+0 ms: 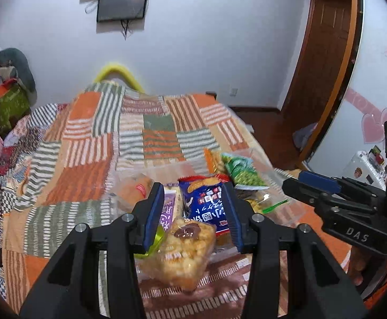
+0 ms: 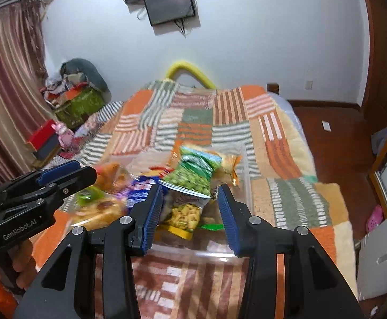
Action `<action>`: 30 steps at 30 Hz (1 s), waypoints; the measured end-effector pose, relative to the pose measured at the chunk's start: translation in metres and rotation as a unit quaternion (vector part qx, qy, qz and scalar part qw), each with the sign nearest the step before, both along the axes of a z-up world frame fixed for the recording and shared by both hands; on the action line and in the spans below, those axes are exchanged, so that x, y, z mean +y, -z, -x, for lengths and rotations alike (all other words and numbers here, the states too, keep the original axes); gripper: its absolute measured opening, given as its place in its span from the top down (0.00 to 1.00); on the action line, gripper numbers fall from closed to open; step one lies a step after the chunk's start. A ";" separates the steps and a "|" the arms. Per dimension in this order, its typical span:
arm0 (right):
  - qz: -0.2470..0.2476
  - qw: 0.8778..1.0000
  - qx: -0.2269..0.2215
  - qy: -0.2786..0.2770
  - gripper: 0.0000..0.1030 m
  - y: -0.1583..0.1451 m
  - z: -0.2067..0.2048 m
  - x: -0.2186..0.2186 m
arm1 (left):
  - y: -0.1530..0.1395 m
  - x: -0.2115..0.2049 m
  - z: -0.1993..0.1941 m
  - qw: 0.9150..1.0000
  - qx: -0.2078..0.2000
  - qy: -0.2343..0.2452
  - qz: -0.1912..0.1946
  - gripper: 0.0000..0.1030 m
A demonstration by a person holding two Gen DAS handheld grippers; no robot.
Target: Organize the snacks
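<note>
A clear plastic bin (image 1: 286, 212) holding several snack packs lies on a patchwork bed. My left gripper (image 1: 194, 194) is open above a puffed-corn cake pack (image 1: 182, 255), with a blue cracker bag (image 1: 206, 204) and a purple pack (image 1: 170, 207) between its fingers further off. A green pea bag (image 1: 242, 172) lies to the right. My right gripper (image 2: 190, 196) is open over the bin's (image 2: 244, 170) near edge, framing the green pea bag (image 2: 196, 172) and a yellow snack bag (image 2: 184, 215). Neither gripper holds anything. Each gripper shows in the other's view: right (image 1: 313, 186), left (image 2: 68, 172).
The striped patchwork blanket (image 1: 129, 143) covers the bed. A cluttered pile with a green box (image 2: 79, 103) stands at the far left. A wooden door (image 1: 326, 53) and wood floor (image 2: 334, 146) lie to the right. A monitor (image 2: 169, 5) hangs on the wall.
</note>
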State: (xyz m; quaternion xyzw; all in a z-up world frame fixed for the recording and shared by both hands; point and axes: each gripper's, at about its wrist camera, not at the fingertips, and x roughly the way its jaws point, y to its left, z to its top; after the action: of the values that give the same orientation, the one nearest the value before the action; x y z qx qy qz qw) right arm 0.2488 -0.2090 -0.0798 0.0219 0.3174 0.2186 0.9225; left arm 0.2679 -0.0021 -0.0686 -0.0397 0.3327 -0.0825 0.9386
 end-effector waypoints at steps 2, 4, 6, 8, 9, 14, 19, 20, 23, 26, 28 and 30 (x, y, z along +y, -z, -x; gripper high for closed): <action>-0.005 1.000 -0.022 -0.005 0.61 -0.017 0.017 -0.002 | -0.014 0.001 0.015 1.000 -0.020 -0.002 -0.001 0.57; -0.010 0.999 -0.040 -0.009 0.60 -0.030 0.031 -0.003 | -0.029 0.002 0.033 0.999 -0.042 -0.004 -0.001 0.56; -0.014 0.998 -0.067 -0.010 0.58 -0.046 0.053 -0.005 | -0.045 0.003 0.053 0.998 -0.064 -0.003 0.000 0.49; -0.018 0.996 -0.089 -0.007 0.54 -0.058 0.072 -0.006 | -0.060 0.005 0.072 0.996 -0.085 -0.004 -0.003 0.45; -0.021 0.995 -0.096 -0.007 0.53 -0.063 0.078 -0.007 | -0.067 0.006 0.083 0.995 -0.098 -0.006 -0.006 0.42; -0.028 0.990 -0.135 -0.007 0.49 -0.082 0.118 -0.010 | -0.093 0.010 0.131 0.990 -0.139 -0.007 -0.006 0.31; -0.024 0.986 -0.166 -0.003 0.44 -0.092 0.148 -0.008 | -0.107 0.012 0.168 0.986 -0.166 -0.014 -0.003 0.18; -0.023 0.985 -0.171 -0.003 0.42 -0.093 0.152 -0.008 | -0.108 0.012 0.175 0.985 -0.172 -0.014 -0.002 0.15; -0.025 0.983 -0.182 0.000 0.37 -0.093 0.162 -0.008 | -0.111 0.009 0.193 0.982 -0.189 -0.018 -0.010 0.09; -0.022 0.982 -0.190 0.002 0.35 -0.092 0.167 -0.007 | -0.113 0.006 0.209 0.979 -0.204 -0.019 -0.015 0.04; -0.016 0.980 -0.196 0.005 0.34 -0.092 0.170 -0.004 | -0.113 0.003 0.217 0.977 -0.211 -0.020 -0.023 0.02; -0.016 0.980 -0.200 0.004 0.29 -0.092 0.173 -0.003 | -0.112 0.000 0.224 0.975 -0.219 -0.021 -0.031 0.00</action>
State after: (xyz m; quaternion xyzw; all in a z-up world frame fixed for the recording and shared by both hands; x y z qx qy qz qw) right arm 0.0760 -0.2124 0.0122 -0.0062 0.1230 0.2195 0.9678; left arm 0.0442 -0.0022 0.0439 0.0017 0.1201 -0.0594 0.9910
